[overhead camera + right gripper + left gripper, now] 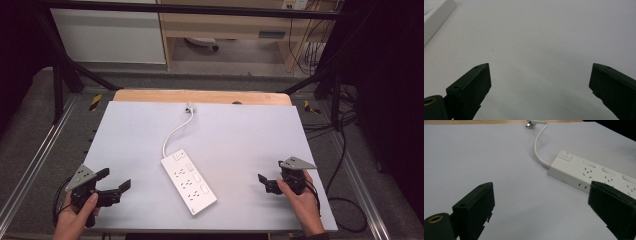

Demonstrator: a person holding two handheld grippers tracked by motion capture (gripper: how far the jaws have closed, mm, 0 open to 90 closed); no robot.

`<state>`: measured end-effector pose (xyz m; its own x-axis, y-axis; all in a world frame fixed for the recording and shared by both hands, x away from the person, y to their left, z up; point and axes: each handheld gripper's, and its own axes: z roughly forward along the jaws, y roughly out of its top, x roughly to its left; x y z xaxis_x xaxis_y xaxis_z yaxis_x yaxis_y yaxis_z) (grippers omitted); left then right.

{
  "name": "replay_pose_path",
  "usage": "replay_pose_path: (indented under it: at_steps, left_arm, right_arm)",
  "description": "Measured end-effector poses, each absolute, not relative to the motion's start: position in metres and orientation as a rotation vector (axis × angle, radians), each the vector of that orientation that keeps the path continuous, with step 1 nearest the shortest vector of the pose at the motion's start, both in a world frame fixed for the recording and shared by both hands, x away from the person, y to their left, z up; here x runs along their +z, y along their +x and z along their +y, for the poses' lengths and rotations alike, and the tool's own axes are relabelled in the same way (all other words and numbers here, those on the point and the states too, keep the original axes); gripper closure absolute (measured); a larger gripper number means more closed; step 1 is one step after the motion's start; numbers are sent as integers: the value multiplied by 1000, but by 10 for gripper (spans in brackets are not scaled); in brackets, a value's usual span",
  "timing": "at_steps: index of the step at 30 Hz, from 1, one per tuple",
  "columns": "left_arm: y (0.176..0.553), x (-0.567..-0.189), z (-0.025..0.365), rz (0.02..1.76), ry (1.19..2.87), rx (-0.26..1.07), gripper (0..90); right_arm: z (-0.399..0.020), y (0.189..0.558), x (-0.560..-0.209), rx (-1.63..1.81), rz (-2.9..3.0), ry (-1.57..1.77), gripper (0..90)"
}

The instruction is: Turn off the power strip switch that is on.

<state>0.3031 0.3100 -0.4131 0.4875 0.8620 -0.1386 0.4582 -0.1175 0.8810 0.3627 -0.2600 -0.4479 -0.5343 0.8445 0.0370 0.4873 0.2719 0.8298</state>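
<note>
Both the left hand-held gripper and right hand-held gripper hover wide, empty. Between them the power strip lies flat on the counter; its trailing cable could snag, dragging it askew.

The worktop looks smooth and matt with a wooden far edge, the power strip glossy white plastic, the jaws matt black plastic.
</note>
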Motion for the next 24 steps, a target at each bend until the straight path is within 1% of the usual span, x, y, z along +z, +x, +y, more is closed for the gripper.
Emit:
replay_pose_path:
  at_steps: [24]
  left_arm:
    - [302, -412, 311, 1100, 1741, 520, 66]
  right_arm:
    - [-259, 359, -437, 1257, 2070, 1158, 40]
